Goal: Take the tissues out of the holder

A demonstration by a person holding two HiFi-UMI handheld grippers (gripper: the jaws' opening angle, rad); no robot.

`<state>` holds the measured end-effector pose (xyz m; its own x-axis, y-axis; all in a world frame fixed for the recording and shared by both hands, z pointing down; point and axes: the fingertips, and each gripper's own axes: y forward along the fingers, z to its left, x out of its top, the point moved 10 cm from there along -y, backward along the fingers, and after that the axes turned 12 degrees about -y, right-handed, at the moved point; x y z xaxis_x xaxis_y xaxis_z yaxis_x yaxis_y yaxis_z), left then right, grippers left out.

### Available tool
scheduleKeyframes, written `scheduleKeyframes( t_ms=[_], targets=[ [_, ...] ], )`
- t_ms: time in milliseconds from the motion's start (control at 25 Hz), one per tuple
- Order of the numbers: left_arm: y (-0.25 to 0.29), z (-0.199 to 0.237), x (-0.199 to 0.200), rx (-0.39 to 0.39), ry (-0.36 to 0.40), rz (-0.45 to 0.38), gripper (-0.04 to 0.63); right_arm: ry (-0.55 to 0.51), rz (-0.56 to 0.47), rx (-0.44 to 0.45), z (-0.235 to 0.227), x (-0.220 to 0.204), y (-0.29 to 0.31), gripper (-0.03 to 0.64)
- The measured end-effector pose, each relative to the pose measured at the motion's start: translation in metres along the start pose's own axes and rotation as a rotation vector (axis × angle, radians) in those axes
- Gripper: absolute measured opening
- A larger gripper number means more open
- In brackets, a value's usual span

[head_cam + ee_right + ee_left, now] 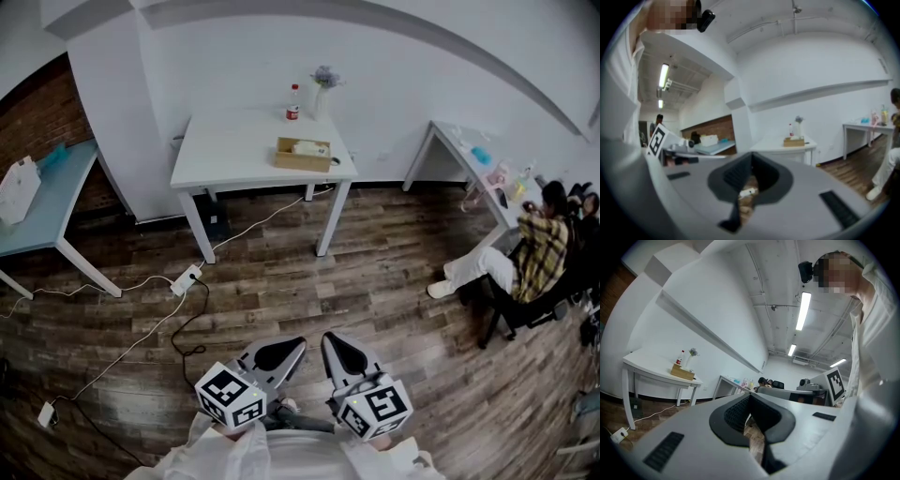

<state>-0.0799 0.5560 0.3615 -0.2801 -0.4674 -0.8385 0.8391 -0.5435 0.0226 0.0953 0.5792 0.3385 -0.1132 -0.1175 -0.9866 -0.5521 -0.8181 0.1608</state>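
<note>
The wooden tissue holder (303,155) lies on a white table (234,150) across the room, with white tissue (306,146) showing in its top. The holder is small and far in the left gripper view (682,372) and in the right gripper view (793,142). Both grippers are held low, close to the person's body and far from the table. My left gripper (298,343) (750,398) is shut with nothing between its pads. My right gripper (328,338) (751,157) is shut and empty too.
A red-capped bottle (292,103) and a vase of flowers (323,87) stand behind the holder. A power strip (187,278) and cables trail over the wooden floor. A seated person (530,255) is at a desk (469,155) to the right. Another table (42,202) stands to the left.
</note>
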Motion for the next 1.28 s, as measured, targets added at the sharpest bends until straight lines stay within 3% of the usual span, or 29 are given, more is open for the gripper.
scheduleKeyframes(
  t_ms=[320,680,920,1280],
  targets=[
    [0.010,0.004,-0.017,0.033,-0.032,0.004,0.012,-0.003,0.019,0.026,-0.013,-0.011,0.000,0.011],
    [0.030,0.014,-0.011,0.010,-0.059,-0.015,0.012,0.010,0.027,0.017,-0.034,-0.017,0.010,0.011],
    [0.054,0.051,-0.005,0.015,-0.082,0.018,0.012,-0.004,0.041,0.030,-0.052,-0.016,0.046,0.011],
    [0.102,0.129,0.058,-0.008,-0.063,0.031,0.012,0.021,0.032,-0.010,-0.102,0.001,0.134,0.011]
  ],
)
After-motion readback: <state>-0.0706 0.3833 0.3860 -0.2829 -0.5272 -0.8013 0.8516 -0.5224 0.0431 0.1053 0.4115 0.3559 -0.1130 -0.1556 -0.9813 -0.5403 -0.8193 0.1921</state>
